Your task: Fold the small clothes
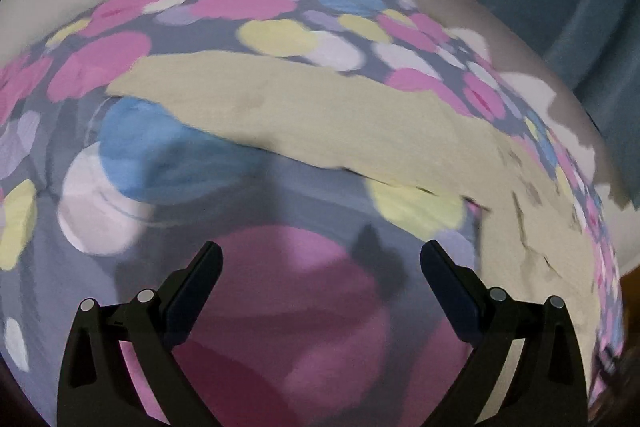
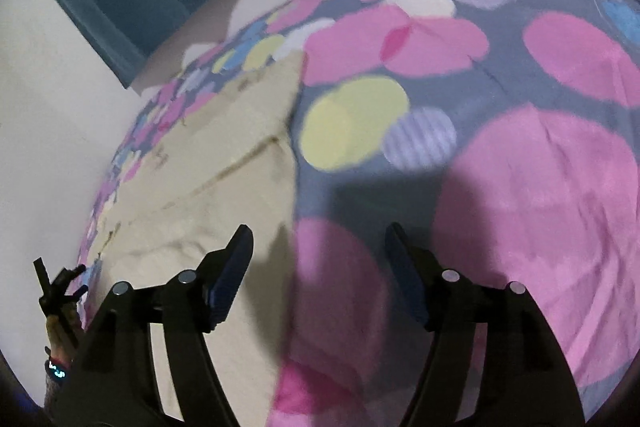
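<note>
Here, right hand-held gripper [image 2: 319, 247] wide open, empty, above spotted sheet [image 2: 520, 167]

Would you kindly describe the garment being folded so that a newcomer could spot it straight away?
Start from the big grey bedsheet printed with pink, yellow and blue circles. Lying flat on it is the pale cream garment, ahead and left of the right claw. It is the only plain, unpatterned cloth there, with faint creases across it.

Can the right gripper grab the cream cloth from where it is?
Probably yes. The right gripper has open, empty jaws, and the cream cloth lies just beside it on the spotted sheet, nothing covering it.
</note>
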Action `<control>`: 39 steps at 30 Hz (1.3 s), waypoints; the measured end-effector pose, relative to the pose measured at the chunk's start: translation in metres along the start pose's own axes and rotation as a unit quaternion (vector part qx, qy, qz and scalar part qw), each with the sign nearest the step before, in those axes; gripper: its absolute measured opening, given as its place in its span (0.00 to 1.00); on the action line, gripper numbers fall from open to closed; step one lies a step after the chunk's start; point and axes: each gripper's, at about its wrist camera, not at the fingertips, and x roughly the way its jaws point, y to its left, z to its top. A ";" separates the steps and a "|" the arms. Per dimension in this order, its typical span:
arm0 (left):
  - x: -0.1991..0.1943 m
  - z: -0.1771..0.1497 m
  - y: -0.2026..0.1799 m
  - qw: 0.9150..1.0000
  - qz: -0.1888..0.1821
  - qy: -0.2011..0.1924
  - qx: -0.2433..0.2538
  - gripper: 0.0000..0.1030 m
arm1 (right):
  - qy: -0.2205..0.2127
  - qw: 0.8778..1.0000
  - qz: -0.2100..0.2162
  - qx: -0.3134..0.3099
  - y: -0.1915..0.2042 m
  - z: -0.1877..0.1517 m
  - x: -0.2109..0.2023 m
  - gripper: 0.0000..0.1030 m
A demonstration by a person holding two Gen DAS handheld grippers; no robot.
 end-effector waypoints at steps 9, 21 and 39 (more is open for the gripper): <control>0.007 0.047 0.086 0.998 0.001 -0.027 -0.054 0.96 | -0.012 0.999 -0.007 -0.044 0.015 -0.006 0.006 0.86; 0.032 0.101 0.168 0.974 -0.130 -0.036 -0.184 0.96 | -0.023 1.000 0.014 -0.015 0.007 -0.007 0.002 0.88; 0.024 0.104 0.148 0.989 -0.037 -0.035 -0.140 0.05 | -0.033 0.999 0.023 0.001 0.004 -0.008 -0.003 0.88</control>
